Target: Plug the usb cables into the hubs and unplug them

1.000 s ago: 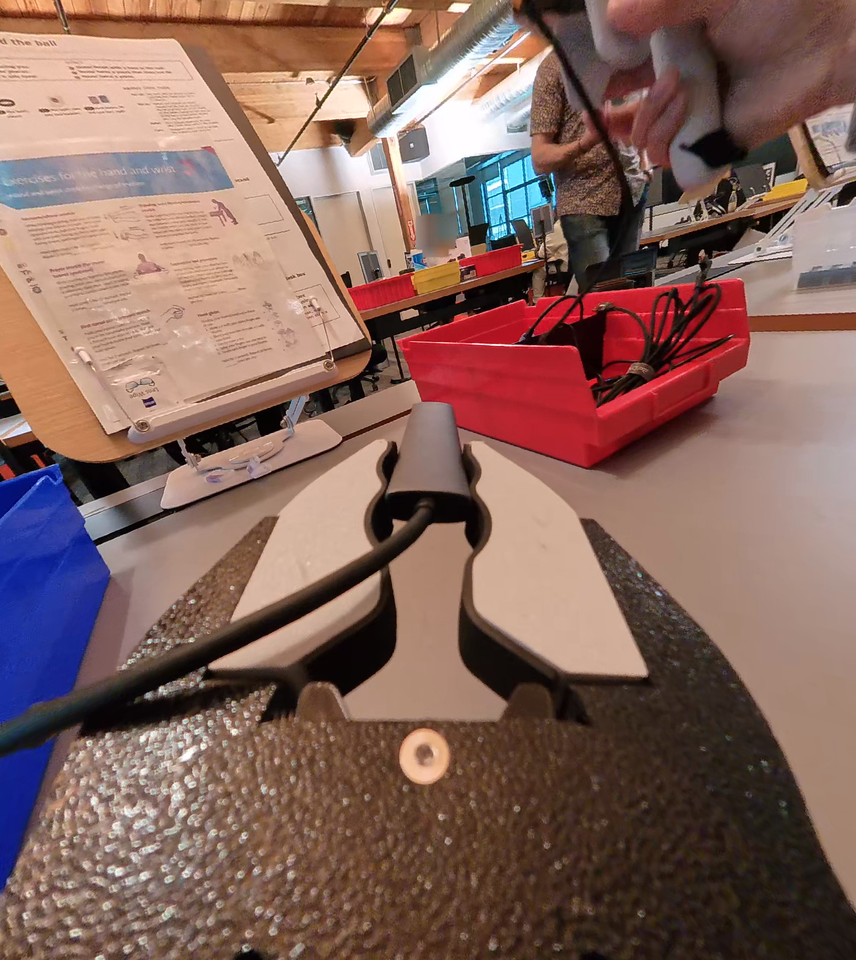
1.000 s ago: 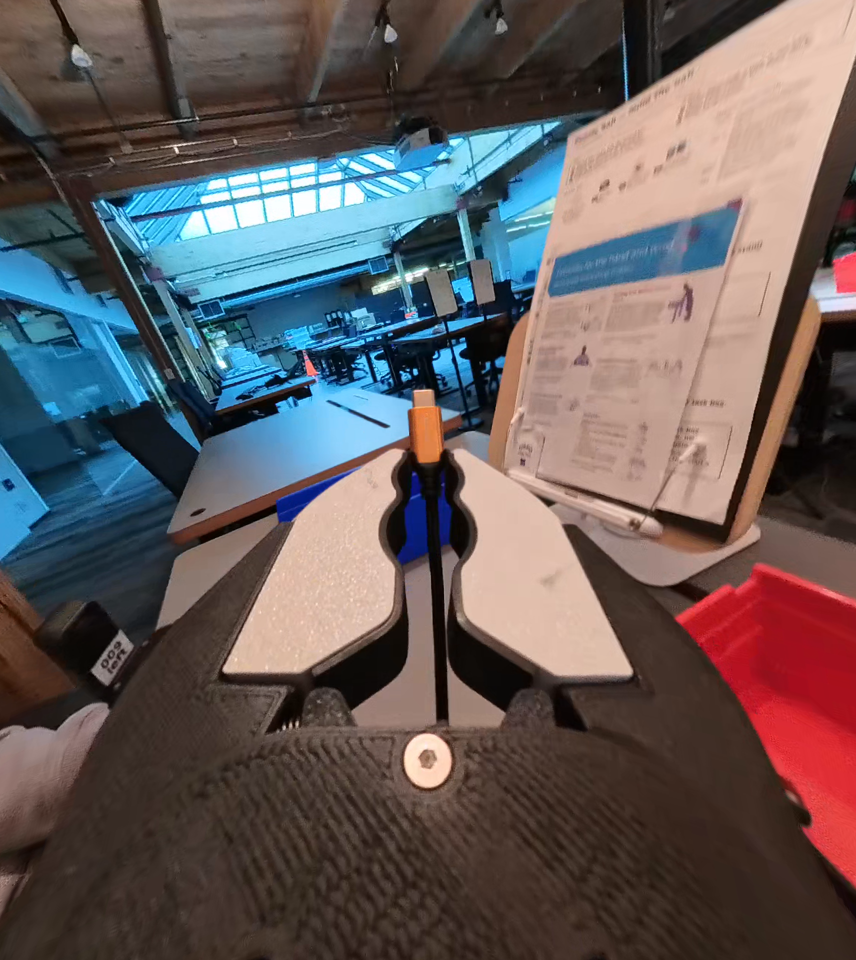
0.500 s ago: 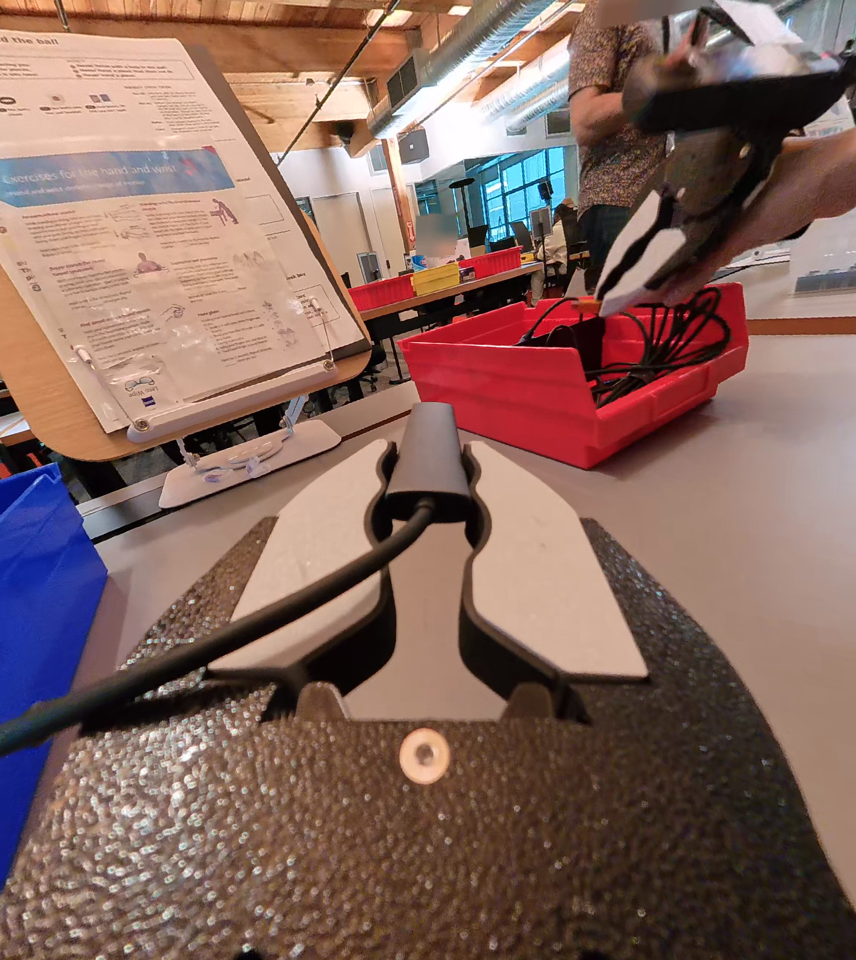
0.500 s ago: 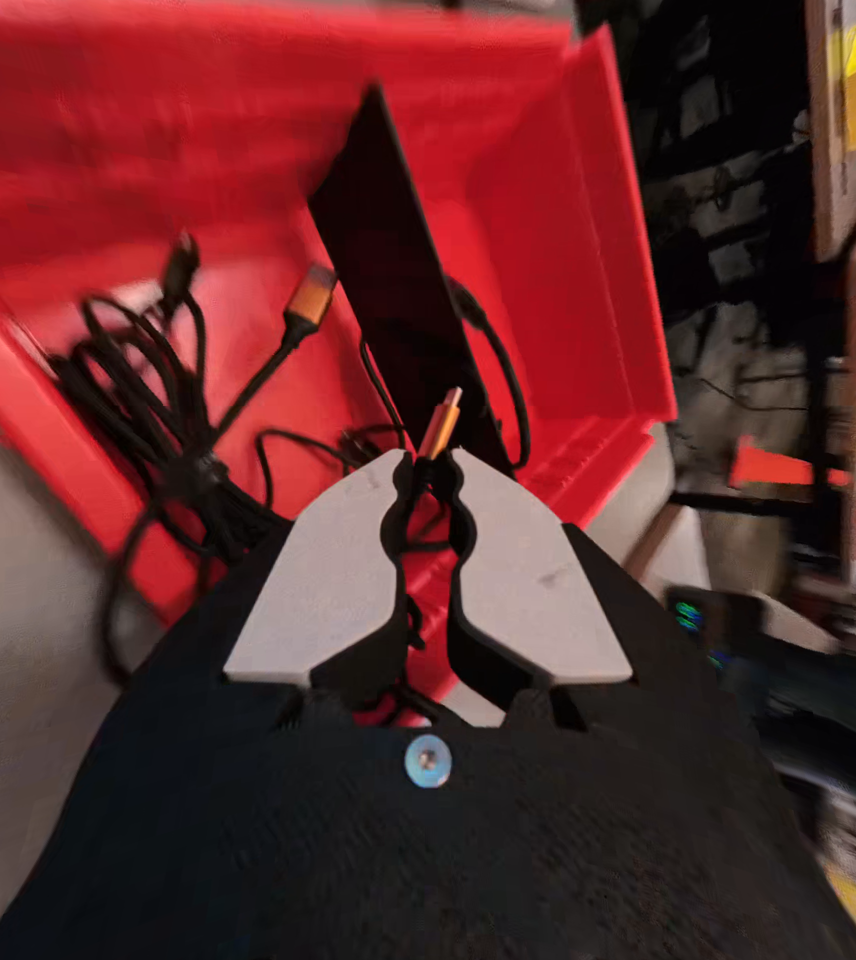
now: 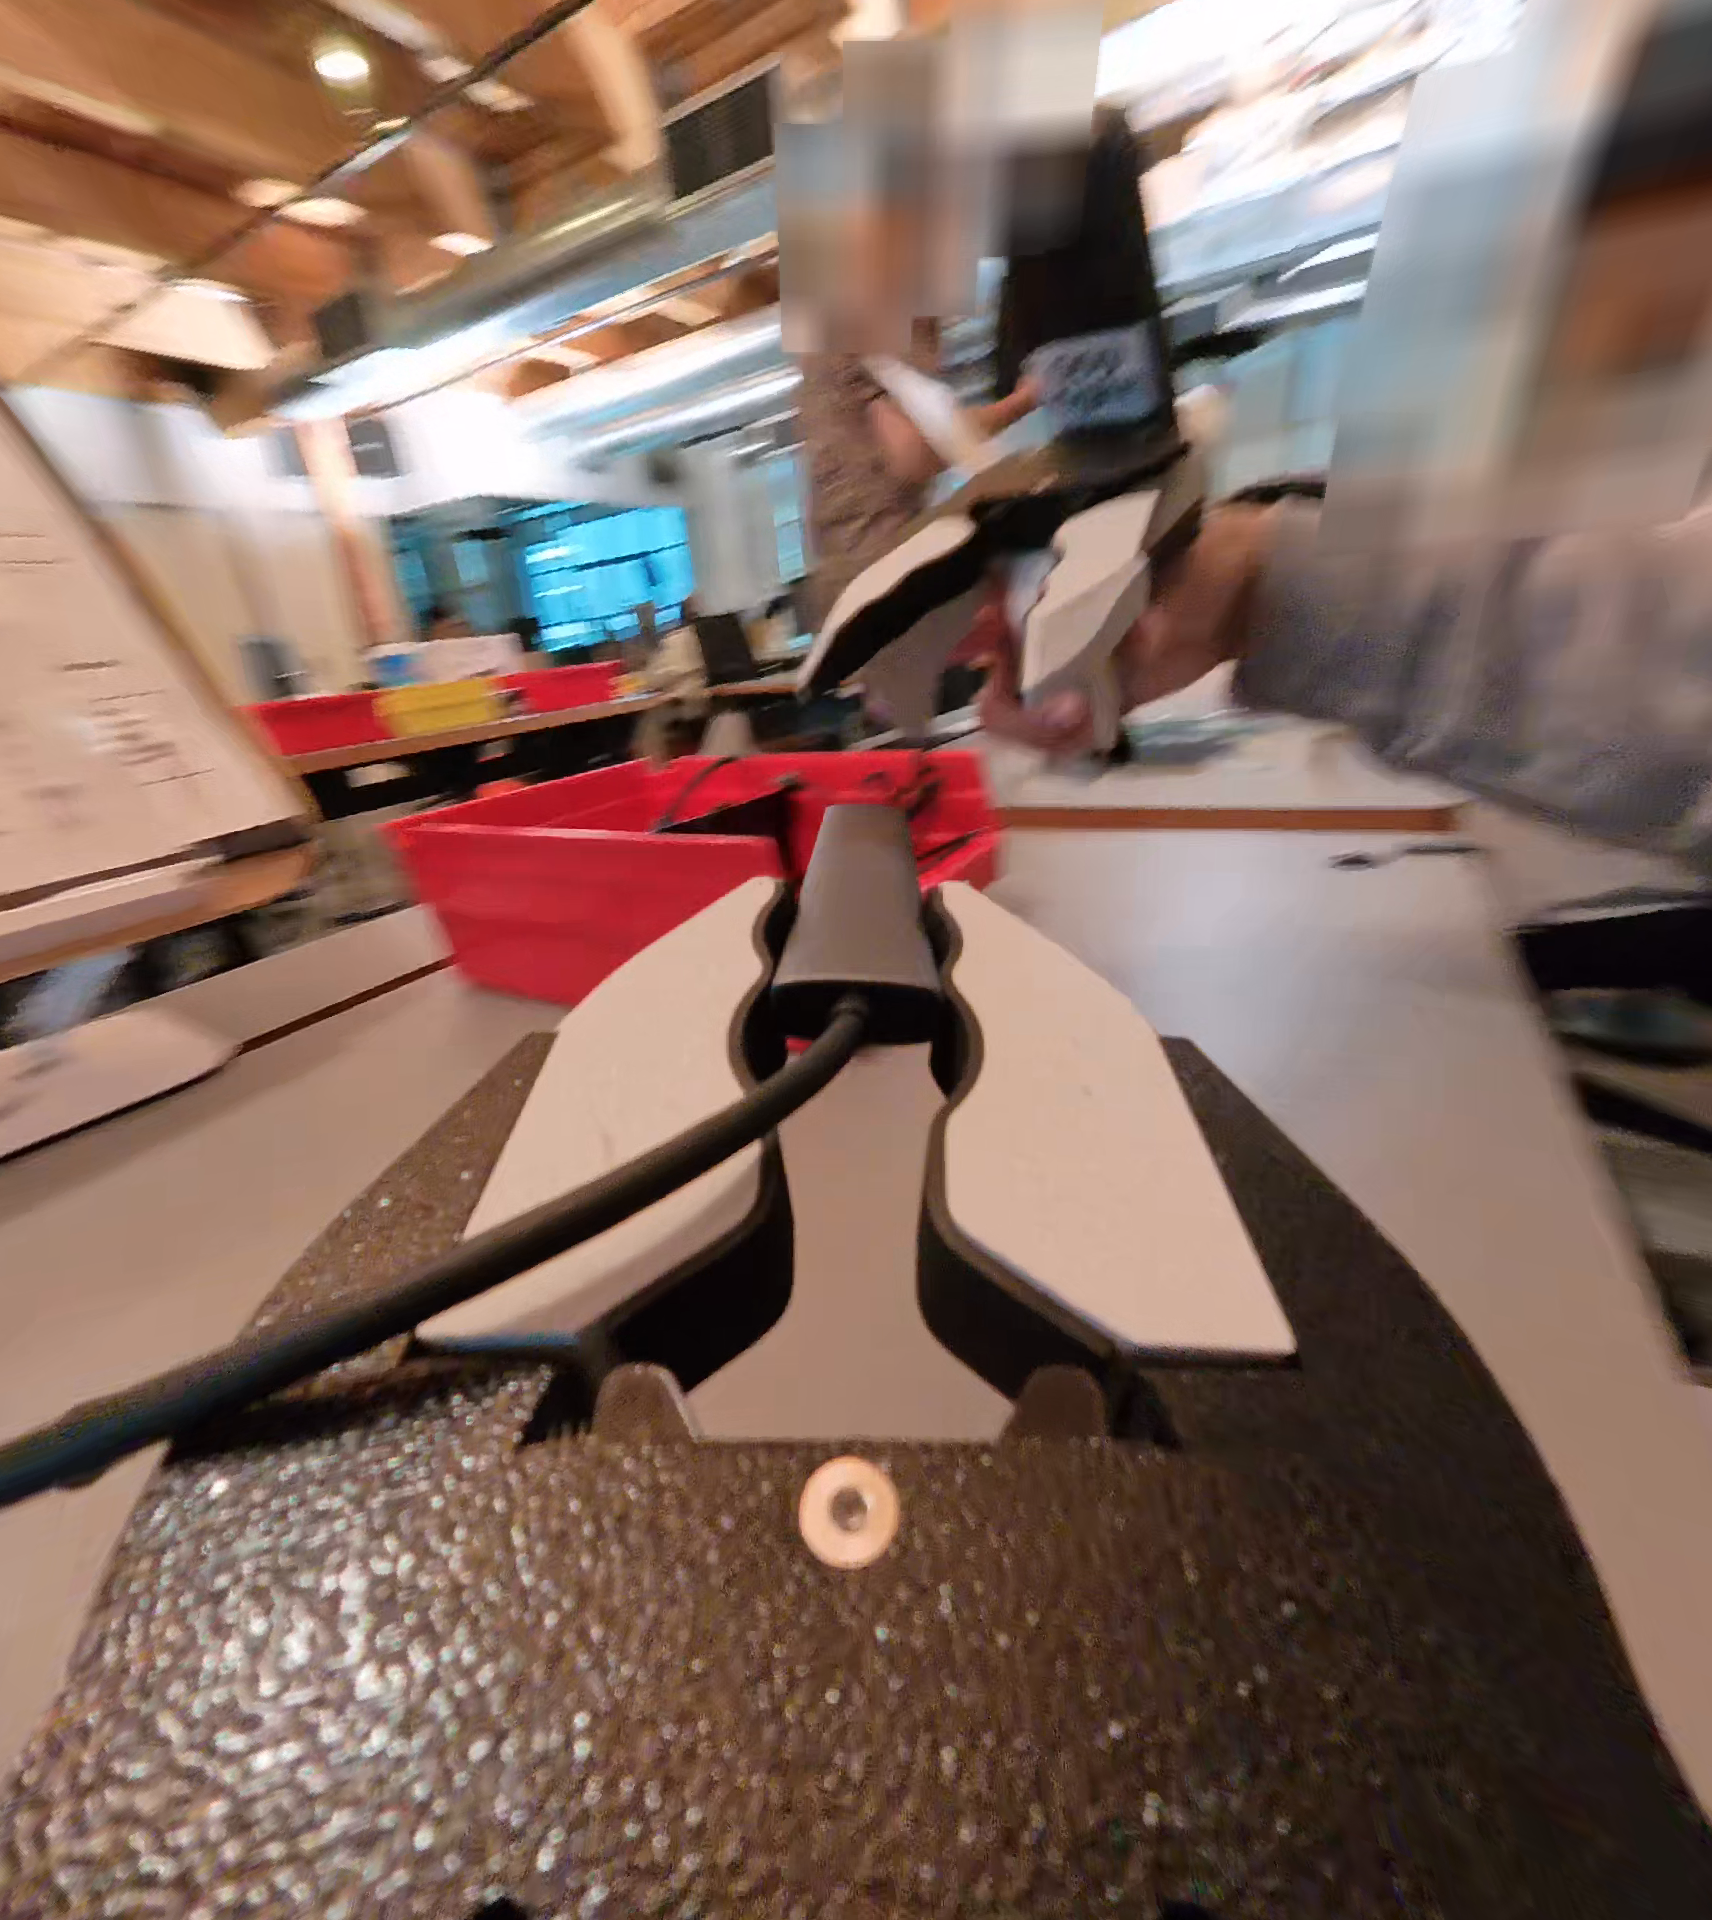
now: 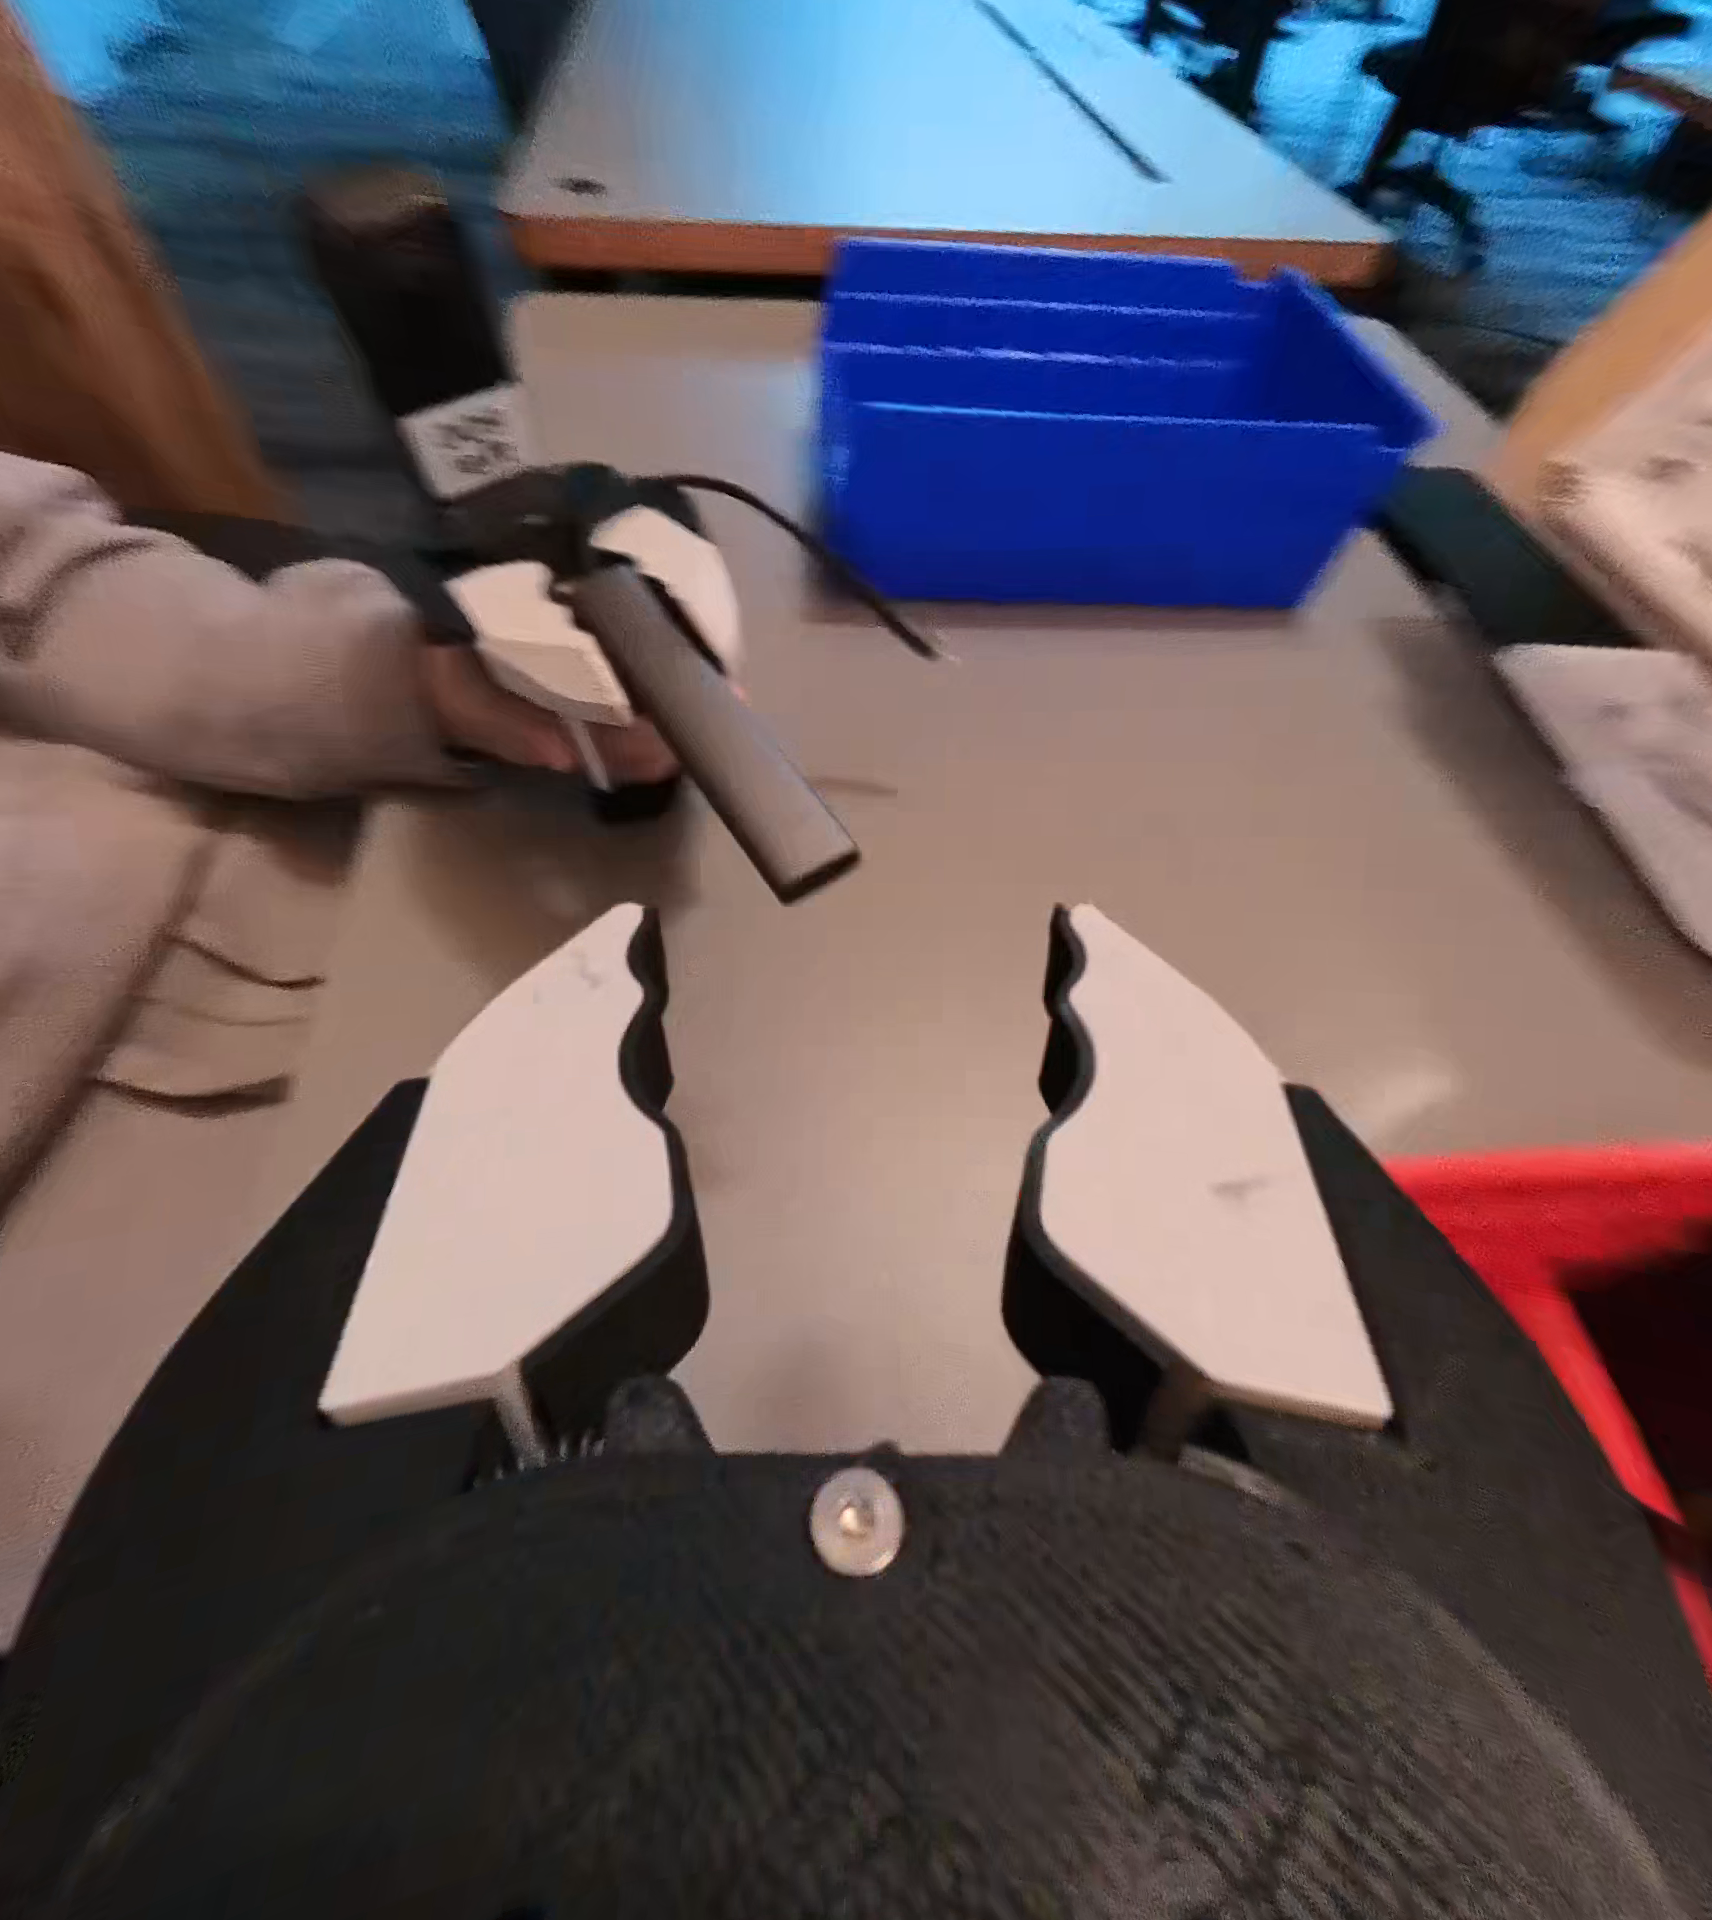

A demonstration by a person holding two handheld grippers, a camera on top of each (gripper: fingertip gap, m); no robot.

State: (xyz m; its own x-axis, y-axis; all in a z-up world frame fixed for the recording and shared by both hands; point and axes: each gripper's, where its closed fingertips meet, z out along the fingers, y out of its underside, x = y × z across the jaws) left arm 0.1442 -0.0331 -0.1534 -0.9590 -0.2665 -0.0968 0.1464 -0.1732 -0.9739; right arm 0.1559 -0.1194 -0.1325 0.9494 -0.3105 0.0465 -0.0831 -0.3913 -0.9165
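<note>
Workshop interior, timber ceiling, rows of desks in the background; both views motion-blurred.

Worktop (image 6: 935,727): grey, bearing the items below.

Left gripper (image 5: 857,914): jaws closed tight on a dark grey USB hub (image 5: 857,894), clamped near its cabled end. Hub body projects forward past the fingertips; its black cable (image 5: 519,1226) trails back over the left finger toward the lower left of the frame. In the right wrist view the same gripper (image 6: 613,623) sits at centre left, the hub (image 6: 717,727) pointing toward lower centre, held clear above the worktop by a hand in a grey sleeve (image 6: 104,675).

Right gripper (image 6: 852,925): jaws wide apart, holding nothing, bare worktop between the fingers. In the left wrist view it (image 5: 997,613) appears at upper centre-right, above the red bin.

Red bin (image 5: 603,883): mid-frame behind the hub, dark cables (image 5: 914,779) showing at its far end; contents otherwise blurred.

Blue bin (image 6: 1091,436): upper centre of right wrist view.

Document stand (image 5: 52,675): left edge, printed sheet on it.
</note>
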